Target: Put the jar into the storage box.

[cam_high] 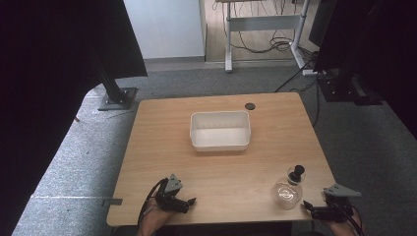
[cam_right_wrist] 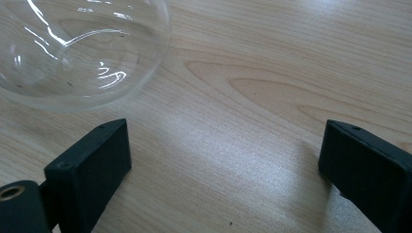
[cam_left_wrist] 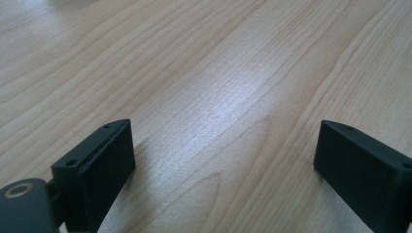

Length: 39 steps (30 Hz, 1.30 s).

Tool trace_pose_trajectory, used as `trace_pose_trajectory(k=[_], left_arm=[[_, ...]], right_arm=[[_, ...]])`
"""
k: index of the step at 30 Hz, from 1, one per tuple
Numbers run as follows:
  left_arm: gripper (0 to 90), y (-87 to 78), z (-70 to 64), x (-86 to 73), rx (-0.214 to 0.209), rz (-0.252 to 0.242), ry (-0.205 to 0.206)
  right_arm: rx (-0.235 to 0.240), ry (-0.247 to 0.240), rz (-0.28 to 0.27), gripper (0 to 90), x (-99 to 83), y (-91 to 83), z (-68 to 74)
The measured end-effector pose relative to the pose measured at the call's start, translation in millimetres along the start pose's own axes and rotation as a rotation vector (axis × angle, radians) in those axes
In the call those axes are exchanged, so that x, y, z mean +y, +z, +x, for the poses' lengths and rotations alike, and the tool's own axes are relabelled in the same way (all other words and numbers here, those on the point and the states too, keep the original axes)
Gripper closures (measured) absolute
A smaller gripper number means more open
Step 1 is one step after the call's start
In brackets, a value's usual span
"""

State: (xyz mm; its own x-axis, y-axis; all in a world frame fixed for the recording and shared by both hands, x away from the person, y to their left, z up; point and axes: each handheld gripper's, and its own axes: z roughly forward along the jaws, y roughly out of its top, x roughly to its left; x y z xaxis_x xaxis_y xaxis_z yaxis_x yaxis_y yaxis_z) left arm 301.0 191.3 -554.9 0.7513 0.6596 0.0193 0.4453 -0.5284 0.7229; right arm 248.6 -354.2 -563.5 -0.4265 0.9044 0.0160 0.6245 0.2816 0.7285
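Observation:
A clear round glass flask with a black stopper lies on its side near the table's front right corner; its bulb shows at the upper left of the right gripper view. My right gripper rests just right of the flask, open, its jaws wide apart over bare wood. My left gripper lies at the front left edge of the table, also open, with nothing between its jaws. A white rectangular tub stands empty at the middle of the table's far half.
The wooden table has a round dark cable hole near its far edge. Grey carpet surrounds it. A black stand base sits at the left, black equipment at the right, and a white desk frame with cables behind.

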Motion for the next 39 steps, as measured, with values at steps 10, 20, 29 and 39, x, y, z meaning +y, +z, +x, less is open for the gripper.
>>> trace_pose_trajectory(k=[10, 20, 29, 39], left_arm=[[3.2, 1.1, 0.2, 0.3, 0.016, 0.011, -0.014], [2.6, 1.3, 0.6, 0.3, 0.026, 0.012, -0.025], [2.6, 1.2, 1.4, 0.2, 0.042, 0.012, -0.041], [2.6, 1.2, 1.8, 0.2, 0.047, 0.012, -0.046]], right_arm=[[0.011, -0.009, -0.009, 1.6, -0.5, 1.5, -1.2], [0.019, -0.016, 0.017, 2.4, 2.5, 1.2, -0.7], [0.048, -0.025, 0.046, 5.4, 6.0, -4.0, 2.2], [0.086, -0.041, 0.048, 5.6, 13.6, -16.5, 6.8]])
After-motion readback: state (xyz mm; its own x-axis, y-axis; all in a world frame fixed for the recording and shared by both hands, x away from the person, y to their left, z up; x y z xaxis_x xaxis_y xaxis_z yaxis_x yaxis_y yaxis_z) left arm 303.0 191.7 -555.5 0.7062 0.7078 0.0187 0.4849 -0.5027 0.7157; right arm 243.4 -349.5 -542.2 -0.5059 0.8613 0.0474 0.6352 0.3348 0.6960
